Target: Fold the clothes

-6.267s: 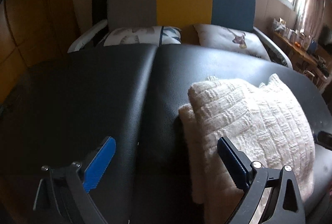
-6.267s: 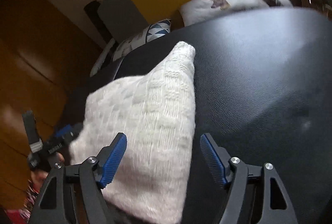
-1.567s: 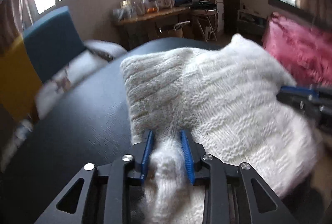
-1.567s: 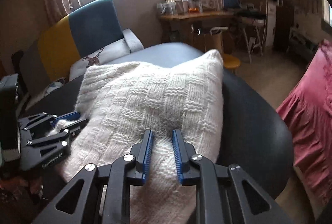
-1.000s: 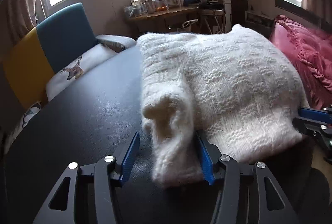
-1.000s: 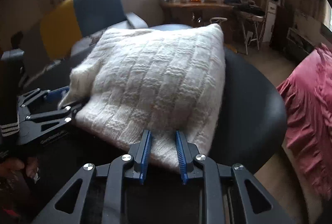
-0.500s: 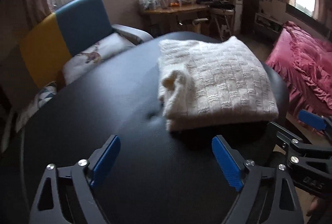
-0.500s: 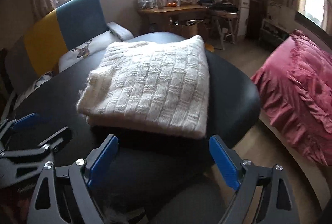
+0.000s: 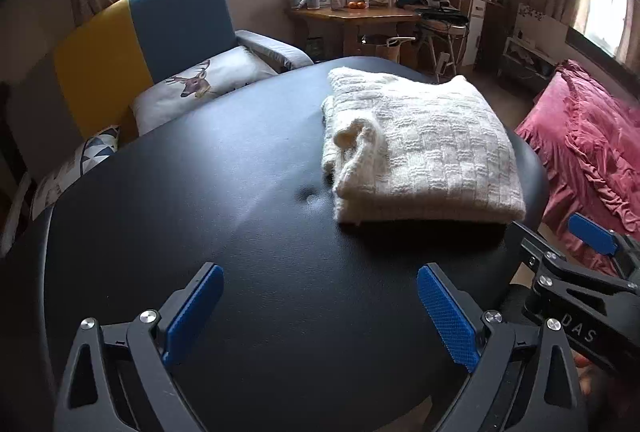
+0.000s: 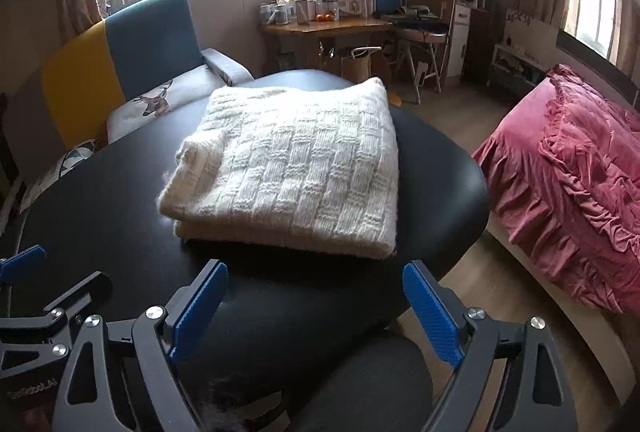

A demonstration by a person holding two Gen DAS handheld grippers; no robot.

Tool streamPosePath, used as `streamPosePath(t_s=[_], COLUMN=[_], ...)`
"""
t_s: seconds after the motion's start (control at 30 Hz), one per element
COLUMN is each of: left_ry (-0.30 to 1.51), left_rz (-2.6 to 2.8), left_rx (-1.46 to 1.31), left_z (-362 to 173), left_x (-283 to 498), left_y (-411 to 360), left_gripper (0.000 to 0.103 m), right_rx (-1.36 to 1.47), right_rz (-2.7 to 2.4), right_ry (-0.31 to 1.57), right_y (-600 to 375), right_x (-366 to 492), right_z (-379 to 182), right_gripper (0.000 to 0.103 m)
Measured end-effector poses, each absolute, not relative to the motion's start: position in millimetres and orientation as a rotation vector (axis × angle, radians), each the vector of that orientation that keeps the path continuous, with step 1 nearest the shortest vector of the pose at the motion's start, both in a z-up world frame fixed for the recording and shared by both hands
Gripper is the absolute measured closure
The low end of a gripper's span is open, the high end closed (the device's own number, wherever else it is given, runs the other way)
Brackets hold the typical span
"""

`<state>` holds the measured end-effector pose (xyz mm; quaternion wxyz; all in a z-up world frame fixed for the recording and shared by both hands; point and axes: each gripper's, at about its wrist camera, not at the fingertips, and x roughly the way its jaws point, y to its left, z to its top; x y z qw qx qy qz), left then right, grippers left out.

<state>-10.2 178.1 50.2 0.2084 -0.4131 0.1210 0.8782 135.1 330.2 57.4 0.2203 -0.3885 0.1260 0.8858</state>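
A cream knitted sweater lies folded in a thick square on the black padded table, toward its far right end. The left gripper hovers over bare table short of the sweater; its jaws are opening, with nothing between them. In the right wrist view the same sweater sits just beyond the right gripper, which is open and holds nothing, above the table's near edge. One blue finger of the right gripper shows at the right edge of the left wrist view.
A blue and yellow sofa with a deer cushion stands behind the table. A wooden desk with jars is at the back. A red ruffled bedspread lies to the right. A dark-clothed knee is below the right gripper.
Both grippers let go of the sweater's near edge, opened wide and drew back and upward. The sweater now lies free and folded on the table.
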Motion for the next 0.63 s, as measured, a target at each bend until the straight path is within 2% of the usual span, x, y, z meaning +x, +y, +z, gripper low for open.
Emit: streamPosePath(t_s=[0.2,0.37,0.63], left_ry=[0.319,0.199,0.181], left_rz=[2.426,2.424,2.430], left_rx=[-1.152,-1.133,-1.188], left_z=[51.8,53.0,43.9], left_x=[-9.1,-10.2,-14.7], left_y=[177.4,170.8,168.1], left_gripper=[0.001,0.001,0.001], right_rx=[-1.062,-1.056,-1.076], right_rz=[2.431,2.427,2.422], right_ry=[0.360,0.370,0.378], right_y=[338.0,341.6,340.6], right_x=[136.4,137.3,136.1], right_z=[56.8,55.8,49.8], right_gripper=[0.012,0.012,0.012])
